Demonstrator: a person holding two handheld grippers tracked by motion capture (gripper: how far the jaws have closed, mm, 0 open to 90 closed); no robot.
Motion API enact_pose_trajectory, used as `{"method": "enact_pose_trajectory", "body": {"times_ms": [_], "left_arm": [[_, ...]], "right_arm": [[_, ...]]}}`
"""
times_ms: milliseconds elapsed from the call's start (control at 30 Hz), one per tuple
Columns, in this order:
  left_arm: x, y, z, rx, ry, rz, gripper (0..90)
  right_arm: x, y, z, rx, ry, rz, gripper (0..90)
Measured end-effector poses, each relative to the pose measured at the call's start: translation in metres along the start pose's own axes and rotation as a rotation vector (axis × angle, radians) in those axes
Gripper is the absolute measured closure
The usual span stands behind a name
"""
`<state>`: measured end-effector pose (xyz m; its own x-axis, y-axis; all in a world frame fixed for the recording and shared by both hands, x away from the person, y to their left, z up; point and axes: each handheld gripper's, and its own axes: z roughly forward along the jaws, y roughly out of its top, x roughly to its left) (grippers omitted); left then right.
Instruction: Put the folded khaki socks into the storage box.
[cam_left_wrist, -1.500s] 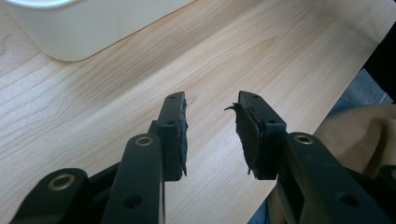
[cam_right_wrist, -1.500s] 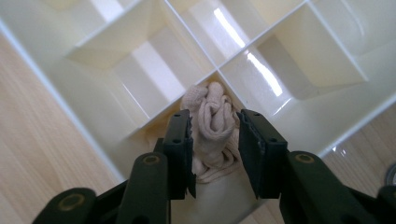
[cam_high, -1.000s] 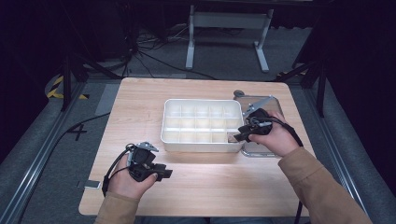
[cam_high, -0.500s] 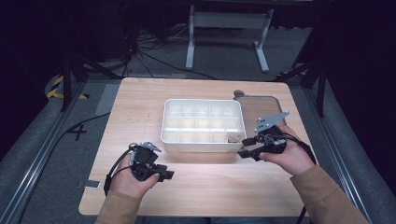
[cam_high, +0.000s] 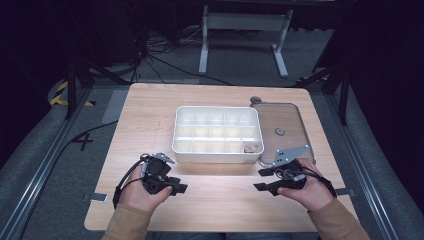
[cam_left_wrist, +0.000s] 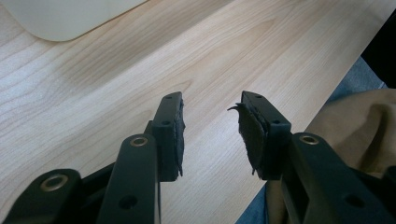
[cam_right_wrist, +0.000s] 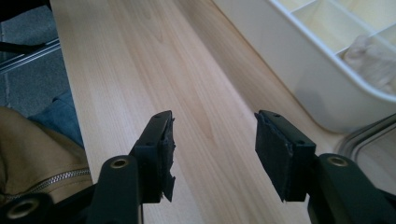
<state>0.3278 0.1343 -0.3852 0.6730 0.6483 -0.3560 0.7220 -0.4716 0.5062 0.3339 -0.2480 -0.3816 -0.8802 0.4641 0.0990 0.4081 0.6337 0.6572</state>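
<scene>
A white compartment box (cam_high: 217, 114) stands mid-table, with a small tan item (cam_high: 248, 147) in its front right compartment. My right gripper (cam_high: 261, 180) hovers near the table's front edge, in front of the box's right corner. Its jaws have just been opening and stand open with nothing between them. In the right gripper view, my right gripper (cam_right_wrist: 212, 116) points past the box wall (cam_right_wrist: 299, 74) and the tan item (cam_right_wrist: 373, 56). My left gripper (cam_high: 172, 187) sits front left, open and empty after opening slightly. My left gripper (cam_left_wrist: 210, 100) hangs over bare wood.
A clear lid (cam_high: 282, 120) with a round knob lies flat to the right of the box, and its edge (cam_right_wrist: 369, 135) lies by my right jaw. The box's corner (cam_left_wrist: 60, 18) is in the left gripper view. A tan sleeve (cam_left_wrist: 364, 126) lies close.
My right hand has drawn back from the box's front right corner toward the table's front edge and dropped lower, its jaws spreading wider. The left hand has stayed put.
</scene>
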Motion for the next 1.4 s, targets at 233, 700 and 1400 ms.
{"method": "enact_pose_trajectory", "body": {"times_ms": [233, 700, 1400], "left_arm": [[0.002, -0.002, 0.002, 0.011, 0.008, -0.017, 60.1], [0.001, -0.006, 0.006, 0.03, 0.004, 0.0, 57.8], [0.015, -0.005, 0.027, -0.096, 0.109, 0.048, 49.6]], "right_arm": [[0.003, -0.015, 0.014, 0.023, -0.003, -0.001, 47.7], [0.01, -0.041, 0.043, 0.009, -0.037, -0.002, 47.5], [0.007, -0.056, 0.049, -0.059, -0.122, -0.02, 40.2]]}}
